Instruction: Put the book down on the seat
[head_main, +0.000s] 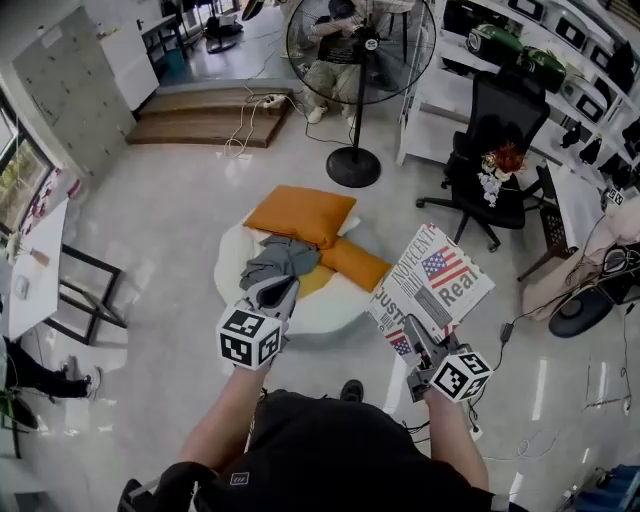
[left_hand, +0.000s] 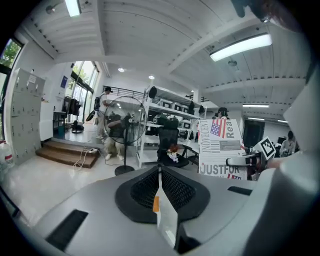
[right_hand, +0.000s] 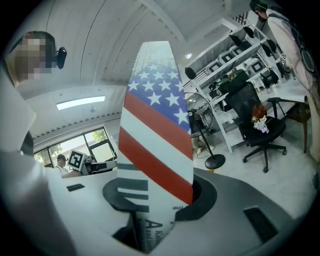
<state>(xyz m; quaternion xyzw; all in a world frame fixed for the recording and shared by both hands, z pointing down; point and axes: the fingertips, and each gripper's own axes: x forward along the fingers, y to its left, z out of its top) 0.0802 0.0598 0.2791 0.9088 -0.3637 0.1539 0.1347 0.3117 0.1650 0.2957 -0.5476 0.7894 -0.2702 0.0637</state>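
**Item: book in right gripper, just right of the floor seat**

Setting: workshop room with a glossy pale floor (head_main: 170, 220). At the far side are a pedestal fan (head_main: 353, 60) and a wooden step (head_main: 205, 115). A black office chair (head_main: 495, 150) stands far right.

Seat (head_main: 325, 312): low, round and white, lying at the middle of the floor. Its far and left parts carry a large orange cushion (head_main: 300, 215), a smaller orange cushion (head_main: 355, 263) and a grey cloth (head_main: 275, 260). The near-right part is bare.

Book (head_main: 435, 280): flag-printed cover, held off the ground above the floor just right of the seat's rim. Its long axis runs from the grip at its near end away to the far right, cover facing up.

Right gripper (head_main: 420, 338): jaws partly apart and clamped on the book's near edge, which fills the gap between them.

Left gripper (head_main: 272, 297): jaws together, holding nothing, poised over the grey cloth at the seat's near-left.

Relation for the coming move: the seat lies left of the book and slightly farther off. The right gripper is the carrying tool and the nearer one to the bare patch. That patch looks like the likeliest landing spot.

Clearance: open floor all round. The small cushion borders the patch on its far side, and the left gripper stands at its left.
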